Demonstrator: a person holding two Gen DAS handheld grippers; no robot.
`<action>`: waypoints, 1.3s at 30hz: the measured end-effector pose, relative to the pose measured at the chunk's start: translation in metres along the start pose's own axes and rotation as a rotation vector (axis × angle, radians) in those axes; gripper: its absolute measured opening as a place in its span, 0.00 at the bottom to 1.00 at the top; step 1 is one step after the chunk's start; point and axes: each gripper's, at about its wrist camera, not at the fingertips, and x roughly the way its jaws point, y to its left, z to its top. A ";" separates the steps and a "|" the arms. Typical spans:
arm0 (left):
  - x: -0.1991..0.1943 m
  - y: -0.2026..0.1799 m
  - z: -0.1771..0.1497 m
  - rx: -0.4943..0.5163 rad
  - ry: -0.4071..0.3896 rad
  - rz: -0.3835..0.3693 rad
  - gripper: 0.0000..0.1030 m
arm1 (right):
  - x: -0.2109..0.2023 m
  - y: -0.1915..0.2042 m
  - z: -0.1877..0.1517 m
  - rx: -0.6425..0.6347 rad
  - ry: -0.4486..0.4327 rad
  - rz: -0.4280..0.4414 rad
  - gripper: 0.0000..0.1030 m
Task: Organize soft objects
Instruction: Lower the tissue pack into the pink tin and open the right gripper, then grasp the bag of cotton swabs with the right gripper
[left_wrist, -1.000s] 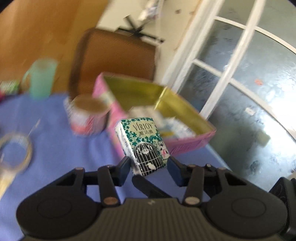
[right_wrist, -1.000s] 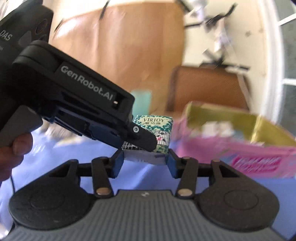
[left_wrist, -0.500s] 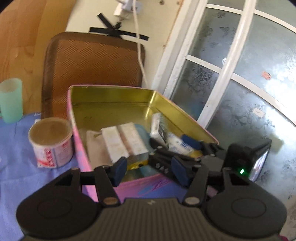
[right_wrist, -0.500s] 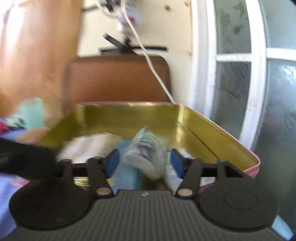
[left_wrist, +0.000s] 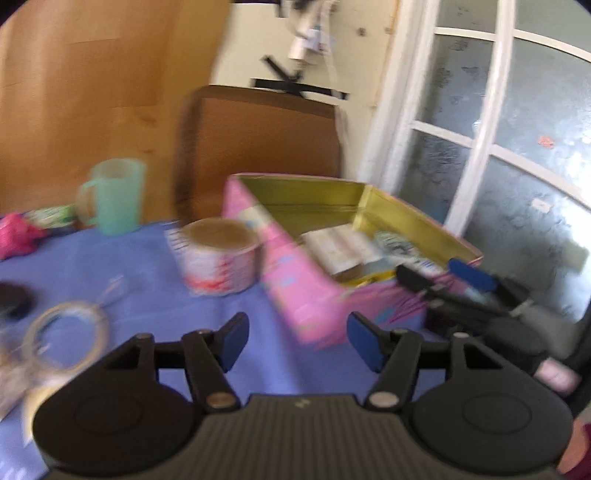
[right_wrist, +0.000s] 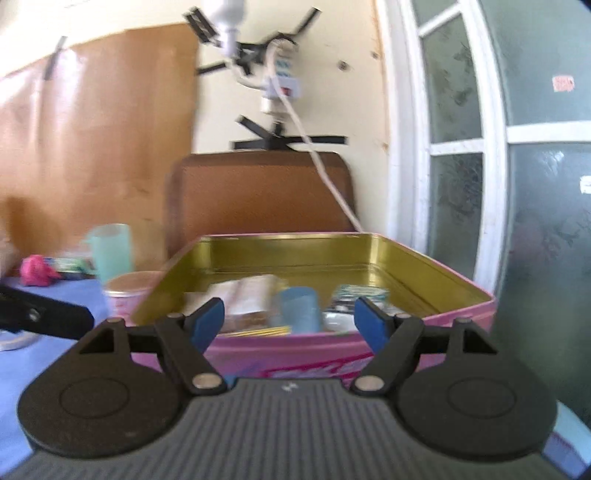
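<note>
A pink tin box (left_wrist: 295, 280) with a gold inside stands on the blue tablecloth (left_wrist: 129, 280); it also shows in the right wrist view (right_wrist: 424, 332). The green-patterned tissue pack (right_wrist: 360, 293) lies inside it at the right, beside white packs (right_wrist: 251, 291) and a light blue item (right_wrist: 299, 308). My left gripper (left_wrist: 297, 338) is open and empty, held back from the box's near left corner. My right gripper (right_wrist: 290, 319) is open and empty just in front of the box's near wall; it also shows in the left wrist view (left_wrist: 439, 273) at the box's right end.
A round paper-wrapped tub (left_wrist: 216, 254) stands left of the box. A mint green cup (left_wrist: 114, 195), a pink soft thing (left_wrist: 16, 236) and a green packet (left_wrist: 51, 216) sit at the far left. A clear tape roll (left_wrist: 70, 328) lies near left. A brown chair back (left_wrist: 266, 147) stands behind.
The tissue pack went from the left gripper to the right one, then into the box. Both grippers have opened and drawn back; the left one has swung left.
</note>
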 end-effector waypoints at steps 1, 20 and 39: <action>-0.010 0.011 -0.009 -0.016 0.000 0.017 0.60 | -0.005 0.006 0.000 -0.002 -0.004 0.021 0.77; -0.144 0.198 -0.096 -0.451 -0.155 0.361 0.58 | 0.003 0.245 0.002 -0.291 0.269 0.753 0.58; -0.089 0.144 -0.084 -0.407 0.043 0.055 0.57 | -0.048 0.205 -0.035 -0.321 0.368 0.720 0.53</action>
